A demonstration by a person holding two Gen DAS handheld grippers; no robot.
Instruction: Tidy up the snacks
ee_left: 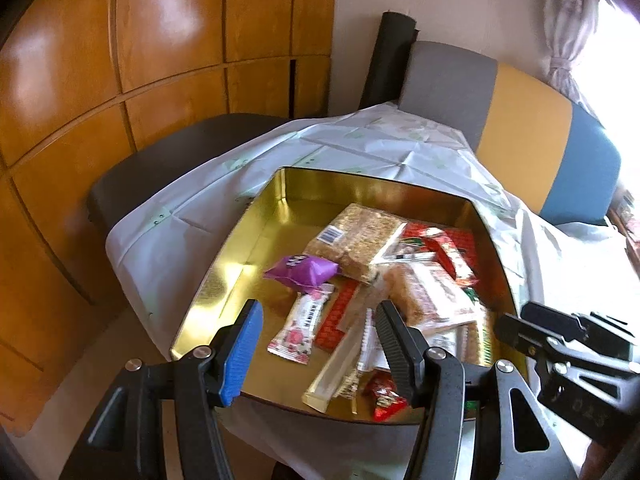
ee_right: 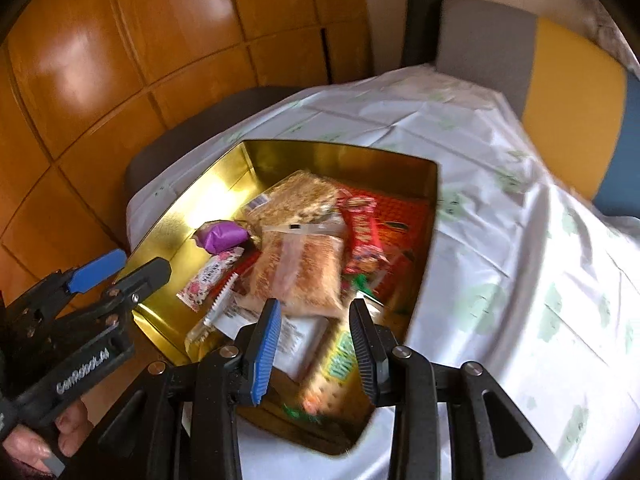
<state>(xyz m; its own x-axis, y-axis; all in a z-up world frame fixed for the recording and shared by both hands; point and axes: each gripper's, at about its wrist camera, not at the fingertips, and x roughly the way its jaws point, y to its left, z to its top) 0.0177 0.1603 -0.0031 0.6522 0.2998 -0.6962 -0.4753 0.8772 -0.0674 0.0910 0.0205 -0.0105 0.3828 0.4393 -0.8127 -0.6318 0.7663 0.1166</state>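
Observation:
A gold tin [ee_left: 240, 240] [ee_right: 320, 156] on the white cloth holds several snacks. Among them are a purple pack [ee_left: 304, 272] [ee_right: 222, 236], a pink flowered bar [ee_left: 300, 328] [ee_right: 210, 280], a cereal block [ee_left: 360, 236], red packets [ee_left: 444, 248] [ee_right: 360, 236] and a clear pack of brown crackers [ee_right: 304, 272]. My left gripper [ee_left: 320, 336] [ee_right: 136, 264] hangs open over the tin's near left side, gripping nothing. My right gripper [ee_right: 316, 332] [ee_left: 514, 318] hovers over the near right part with its jaws narrowed. A blurred green-labelled cracker packet [ee_right: 332, 368] lies below and between them, apart from the blue pad.
The white tablecloth [ee_right: 500, 208] with green print drapes over the table to the right of the tin. A grey, yellow and blue chair back [ee_left: 520, 128] stands behind, a dark chair [ee_left: 168, 160] to the left, and wooden cupboard doors [ee_left: 120, 60] beyond. A hand [ee_right: 60, 432] holds the left gripper.

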